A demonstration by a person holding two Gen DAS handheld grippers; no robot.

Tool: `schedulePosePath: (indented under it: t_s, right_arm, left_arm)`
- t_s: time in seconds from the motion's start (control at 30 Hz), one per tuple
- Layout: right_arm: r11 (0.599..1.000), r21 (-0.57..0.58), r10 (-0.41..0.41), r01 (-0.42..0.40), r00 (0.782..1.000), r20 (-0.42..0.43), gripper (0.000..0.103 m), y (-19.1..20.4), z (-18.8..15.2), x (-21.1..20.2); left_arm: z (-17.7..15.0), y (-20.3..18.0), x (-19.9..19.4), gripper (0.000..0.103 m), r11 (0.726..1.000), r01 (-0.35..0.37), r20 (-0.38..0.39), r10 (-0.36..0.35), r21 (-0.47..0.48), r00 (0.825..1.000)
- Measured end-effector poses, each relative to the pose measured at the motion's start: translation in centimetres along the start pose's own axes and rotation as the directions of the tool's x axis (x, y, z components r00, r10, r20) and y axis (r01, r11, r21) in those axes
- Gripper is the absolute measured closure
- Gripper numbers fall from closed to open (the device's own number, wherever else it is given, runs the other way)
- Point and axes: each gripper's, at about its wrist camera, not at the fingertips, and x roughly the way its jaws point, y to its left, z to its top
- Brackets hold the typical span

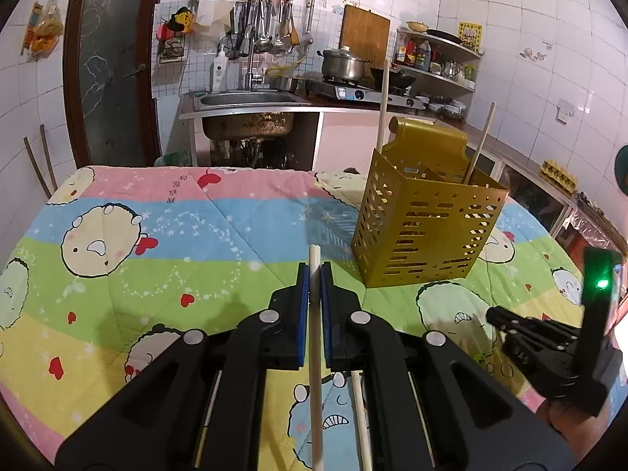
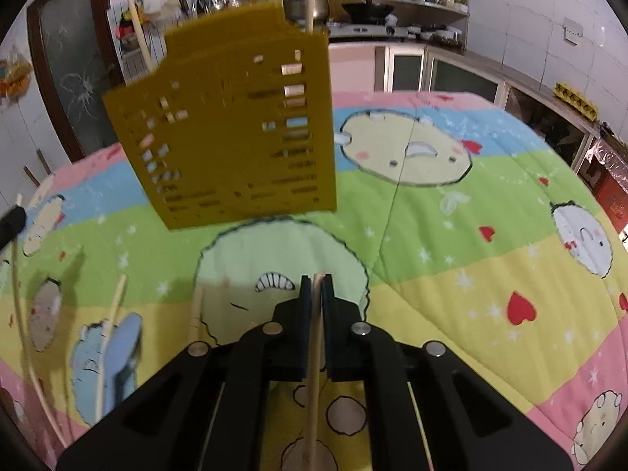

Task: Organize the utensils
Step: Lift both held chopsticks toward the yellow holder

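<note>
A gold perforated utensil holder (image 1: 424, 219) stands on the patterned blanket (image 1: 165, 219), with two chopsticks (image 1: 382, 106) sticking up out of it. It also shows in the right wrist view (image 2: 235, 129), blurred. My left gripper (image 1: 314, 274) is shut on a pale chopstick (image 1: 315, 373), left of and in front of the holder. My right gripper (image 2: 317, 286) is shut on another chopstick (image 2: 313, 384), in front of the holder. The right gripper's body shows in the left wrist view (image 1: 549, 345).
Loose chopsticks (image 2: 110, 333) lie on the blanket at the left in the right wrist view; another lies under my left gripper (image 1: 361, 416). Behind the table are a sink (image 1: 247, 98), a stove with a pot (image 1: 341, 64) and shelves (image 1: 439, 62).
</note>
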Motion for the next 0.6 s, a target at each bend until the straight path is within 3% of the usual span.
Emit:
schedulePosePath:
  t_s: [0.27, 0.6]
  right_arm:
    - [0.999, 0.019, 0.035, -0.040, 0.981, 0.192, 0.098, -0.5, 0.9, -6.5]
    - [0.999, -0.004, 0.047, -0.050, 0.901, 0.431, 0.098, -0.2, 0.0, -13.4]
  left_arm:
    - [0.0, -0.3, -2.5, 0.098, 1.000, 0.009, 0.061, -0.010, 0.005, 0.998]
    - [-0.4, -0.2, -6.3, 0.098, 1.000, 0.007, 0.144, -0.007, 0.001, 0.990]
